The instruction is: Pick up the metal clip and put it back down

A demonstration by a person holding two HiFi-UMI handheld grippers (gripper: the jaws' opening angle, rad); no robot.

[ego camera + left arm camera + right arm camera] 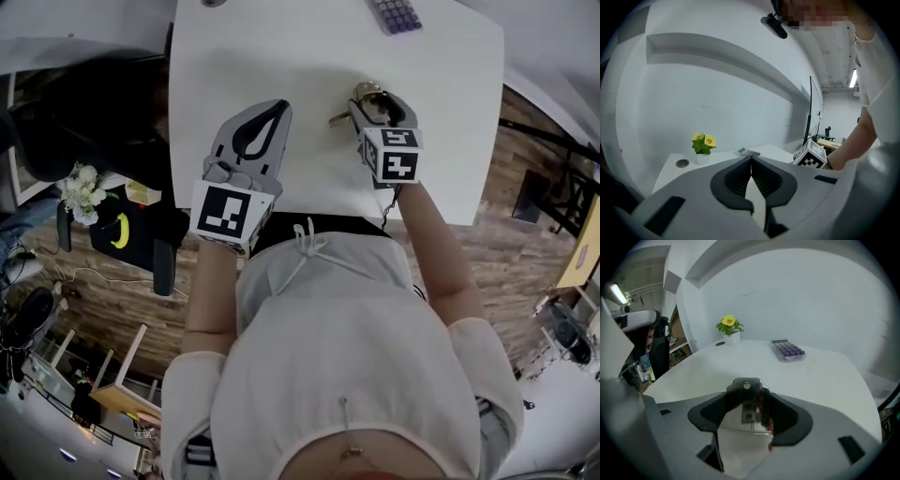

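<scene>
The shiny metal clip (340, 118) sits between the jaws of my right gripper (373, 103), over the white table (309, 56) right of its middle. In the right gripper view the clip (746, 385) fills the gap between the dark pads, and my right gripper (750, 403) is shut on it. Whether the clip touches the tabletop I cannot tell. My left gripper (265, 120) is near the table's front edge to the left, apart from the clip. Its jaws meet with nothing between them, so my left gripper (751, 163) is shut.
A keypad with purple keys (394, 13) lies at the table's far side, also visible from the right gripper (788, 350). A small pot of yellow flowers (730, 331) and a round grey disc (682, 163) stand at the far corner. The table's front edge runs just before the person's body.
</scene>
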